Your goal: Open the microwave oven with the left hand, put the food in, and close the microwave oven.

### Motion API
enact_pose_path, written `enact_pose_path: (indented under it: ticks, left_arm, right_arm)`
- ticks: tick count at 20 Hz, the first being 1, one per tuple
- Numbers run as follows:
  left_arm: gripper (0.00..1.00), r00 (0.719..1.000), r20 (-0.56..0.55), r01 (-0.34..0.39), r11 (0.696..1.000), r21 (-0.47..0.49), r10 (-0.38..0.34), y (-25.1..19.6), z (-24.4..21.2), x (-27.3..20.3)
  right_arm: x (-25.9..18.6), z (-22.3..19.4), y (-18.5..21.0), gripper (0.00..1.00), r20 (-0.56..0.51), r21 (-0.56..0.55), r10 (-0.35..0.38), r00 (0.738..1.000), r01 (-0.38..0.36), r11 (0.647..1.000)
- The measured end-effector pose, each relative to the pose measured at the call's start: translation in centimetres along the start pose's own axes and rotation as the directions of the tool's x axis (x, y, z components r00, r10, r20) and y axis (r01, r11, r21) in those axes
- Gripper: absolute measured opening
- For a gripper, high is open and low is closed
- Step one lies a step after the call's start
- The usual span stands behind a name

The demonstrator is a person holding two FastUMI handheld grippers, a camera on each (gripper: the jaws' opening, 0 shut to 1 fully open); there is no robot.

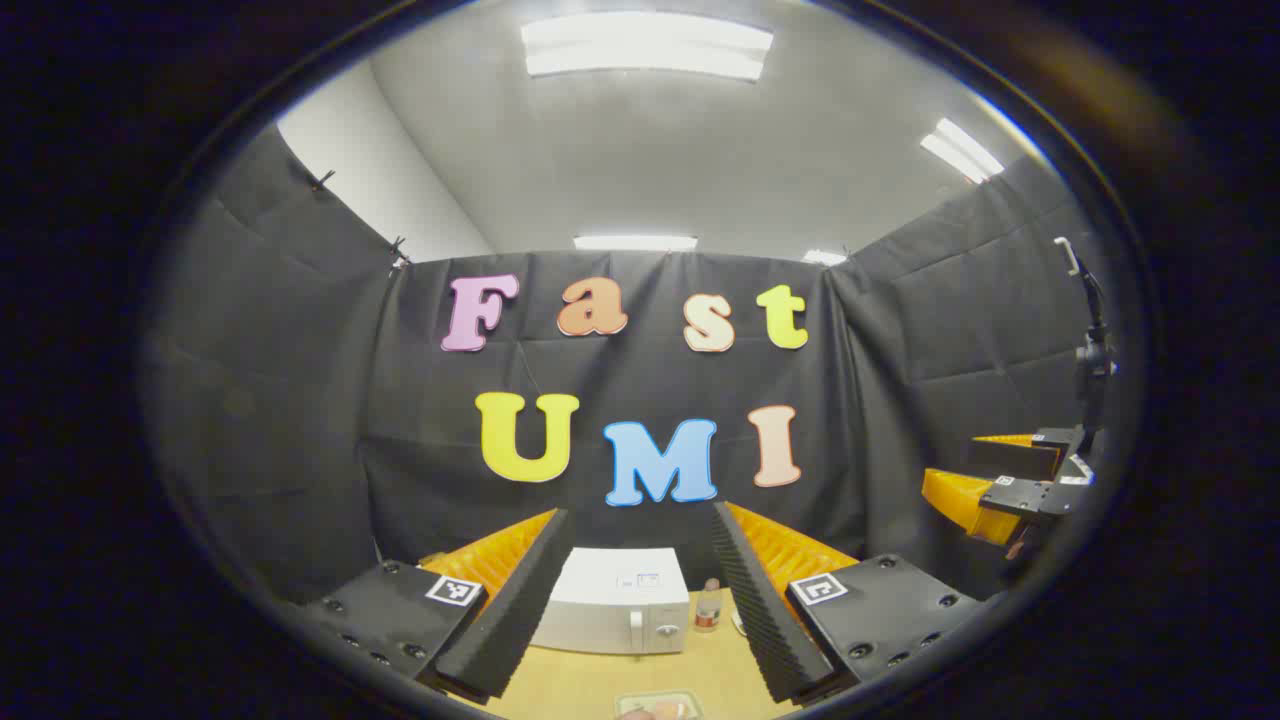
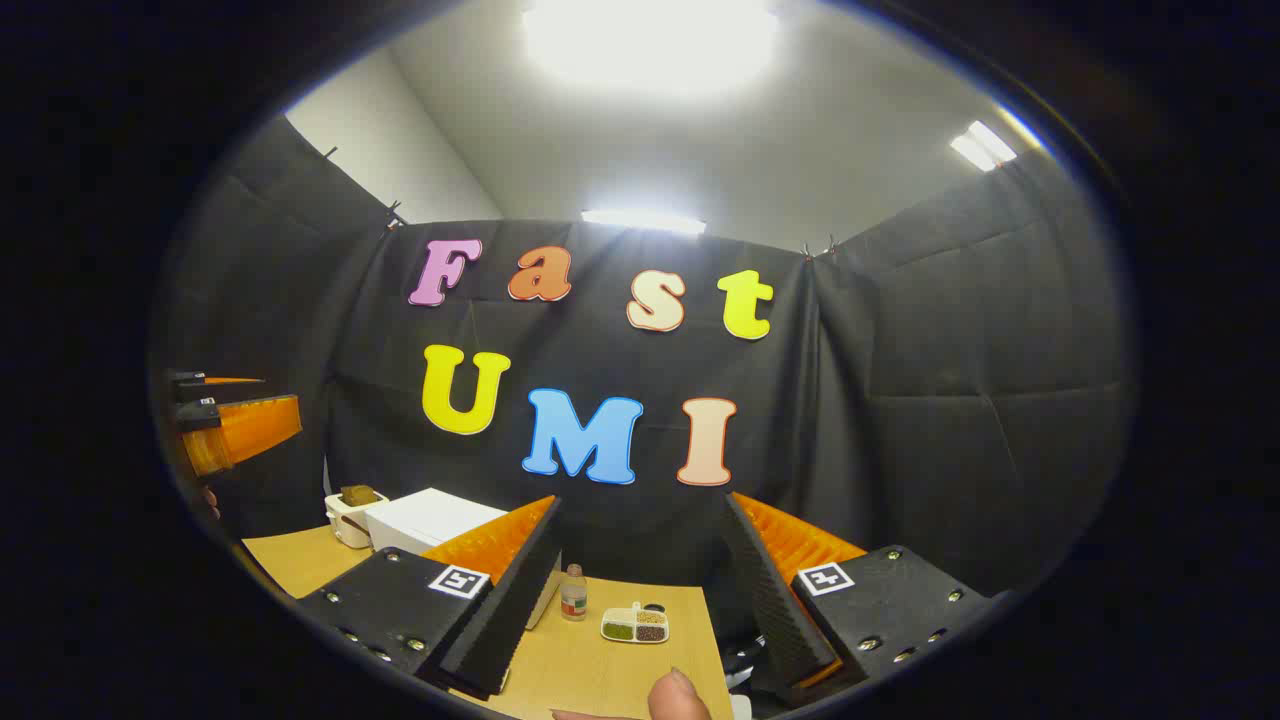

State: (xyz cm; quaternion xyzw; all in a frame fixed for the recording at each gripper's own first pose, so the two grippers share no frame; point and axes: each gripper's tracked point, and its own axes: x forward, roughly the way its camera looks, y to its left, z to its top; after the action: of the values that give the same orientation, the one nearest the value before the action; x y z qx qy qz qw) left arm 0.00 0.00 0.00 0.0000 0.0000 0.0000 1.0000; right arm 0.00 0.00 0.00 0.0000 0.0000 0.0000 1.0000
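A white microwave oven (image 1: 615, 602) stands on the wooden table with its door shut and its handle to the right. It lies well ahead of my left gripper (image 1: 640, 590), which is open and holds nothing. At the table's near edge lies a tray of food (image 1: 658, 706). In the right gripper view the microwave oven (image 2: 432, 520) sits at the left, partly behind my left finger. My right gripper (image 2: 645, 585) is open and empty, high above the table. The left gripper (image 2: 225, 425) shows far left, and the right gripper (image 1: 1015, 485) shows far right in the left gripper view.
A small bottle (image 1: 708, 606) stands just right of the microwave; the bottle (image 2: 573, 592) shows beside a divided dish of grains (image 2: 635, 625). A white toaster-like box (image 2: 352, 515) sits left of the microwave. A fingertip (image 2: 678, 695) shows at the table's (image 2: 600, 670) near edge.
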Motion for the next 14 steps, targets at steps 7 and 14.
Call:
enact_pose_path:
  ticks: [7,14]
  left_arm:
    - [0.93,1.000,-0.010,-0.024,1.000,0.009,0.024,-0.7,-0.3,0.5]
    - [0.93,0.999,-0.018,-0.048,0.998,0.027,0.049,-3.3,-0.6,1.0]
  right_arm:
    - [0.6,-0.6,-1.0,0.96,-0.005,-0.001,0.022,1.000,-0.022,1.000]
    - [1.3,-1.7,-3.4,0.96,-0.009,0.017,0.051,0.999,-0.051,0.999]
